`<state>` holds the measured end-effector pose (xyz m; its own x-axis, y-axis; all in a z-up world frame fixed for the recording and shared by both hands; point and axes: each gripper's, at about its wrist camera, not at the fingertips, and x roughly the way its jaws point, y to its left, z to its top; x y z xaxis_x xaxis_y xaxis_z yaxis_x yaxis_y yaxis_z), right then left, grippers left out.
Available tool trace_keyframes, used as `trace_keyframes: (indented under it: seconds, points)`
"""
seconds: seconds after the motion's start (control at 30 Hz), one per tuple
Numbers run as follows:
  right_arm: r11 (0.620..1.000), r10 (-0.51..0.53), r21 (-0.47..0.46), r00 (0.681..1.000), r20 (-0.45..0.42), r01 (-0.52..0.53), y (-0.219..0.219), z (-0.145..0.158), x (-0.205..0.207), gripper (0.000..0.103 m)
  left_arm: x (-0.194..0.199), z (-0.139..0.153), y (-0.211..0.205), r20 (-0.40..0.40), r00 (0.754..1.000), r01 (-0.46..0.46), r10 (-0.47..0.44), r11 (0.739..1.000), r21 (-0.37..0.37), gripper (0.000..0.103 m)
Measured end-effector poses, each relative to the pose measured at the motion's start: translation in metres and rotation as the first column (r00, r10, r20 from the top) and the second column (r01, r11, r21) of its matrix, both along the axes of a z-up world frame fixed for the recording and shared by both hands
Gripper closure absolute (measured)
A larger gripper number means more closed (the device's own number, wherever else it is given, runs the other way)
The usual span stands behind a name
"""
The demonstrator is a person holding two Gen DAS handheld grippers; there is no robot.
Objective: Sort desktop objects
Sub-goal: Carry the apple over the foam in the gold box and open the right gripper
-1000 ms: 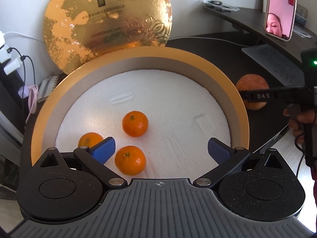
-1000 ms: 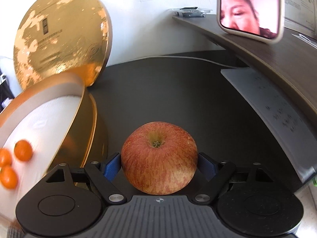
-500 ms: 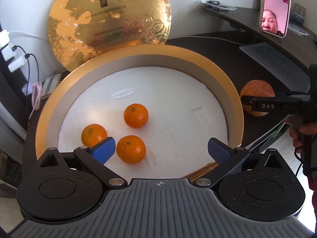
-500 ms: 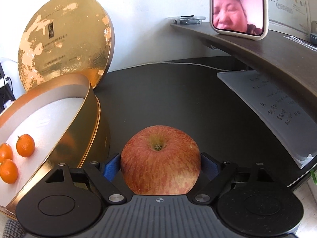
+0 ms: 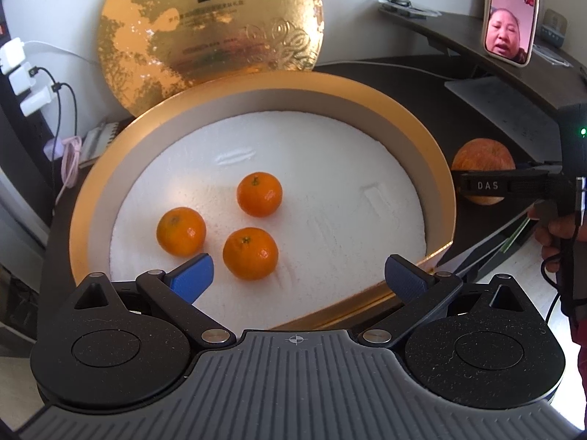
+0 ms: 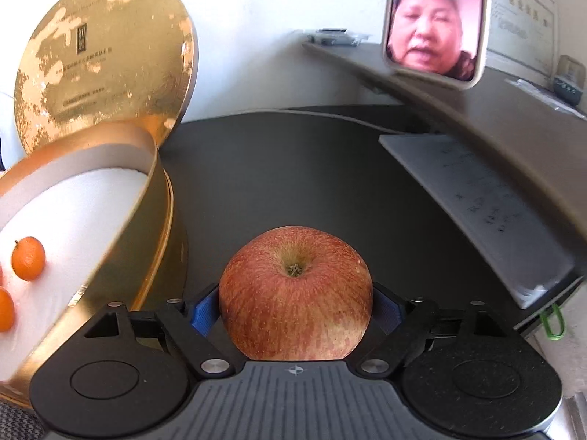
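Note:
A round gold box (image 5: 438,183) with a white foam floor holds three tangerines (image 5: 259,194) (image 5: 181,231) (image 5: 250,253). My left gripper (image 5: 299,278) hovers open over the box's near edge, its blue pads wide apart and nothing between them. A red-streaked apple (image 6: 294,295) sits between the blue pads of my right gripper (image 6: 294,310), which is shut on it above the dark desk, just right of the gold box (image 6: 121,227). In the left wrist view the apple (image 5: 482,157) shows beyond the box's right rim, partly behind the right gripper's finger.
The gold lid (image 5: 211,25) leans against the wall behind the box. A phone (image 6: 436,22) stands on a raised shelf at the right. A stack of papers (image 6: 488,212) lies on the desk to the right. Chargers and cables (image 5: 25,77) hang at far left.
The left gripper has drawn back, so all three tangerines now show ahead of its pads. The right gripper has lifted the apple slightly off the desk beside the box.

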<state>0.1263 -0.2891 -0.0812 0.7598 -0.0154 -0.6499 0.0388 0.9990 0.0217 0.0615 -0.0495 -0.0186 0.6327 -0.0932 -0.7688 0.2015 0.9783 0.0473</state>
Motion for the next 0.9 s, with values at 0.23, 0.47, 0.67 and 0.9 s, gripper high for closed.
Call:
trace_keyframes:
  seconds: [0.23, 0.47, 0.67, 0.9]
  points:
    - [0.999, 0.038, -0.025, 0.993, 0.108, -0.036, 0.018, 0.057, -0.031, 0.019, -0.003, 0.013, 0.022, 0.04, 0.998, -0.051, 0.054, 0.995, -0.086, 0.002]
    - [0.986, 0.163, -0.046, 0.972, 0.169, -0.158, 0.066, 0.099, -0.037, 0.019, -0.001, 0.038, 0.075, 0.158, 0.96, -0.214, 0.231, 0.97, -0.117, 0.003]
    - [0.954, 0.299, -0.021, 0.948, 0.112, -0.299, 0.123, 0.095, -0.006, 0.019, -0.001, 0.049, 0.121, 0.184, 0.926, -0.31, 0.329, 0.943, -0.124, 0.001]
    - [0.93, 0.368, 0.035, 0.929, -0.037, -0.367, 0.191, 0.065, 0.051, 0.019, 0.0, 0.026, 0.148, 0.115, 0.933, -0.33, 0.34, 0.939, -0.095, 0.001]
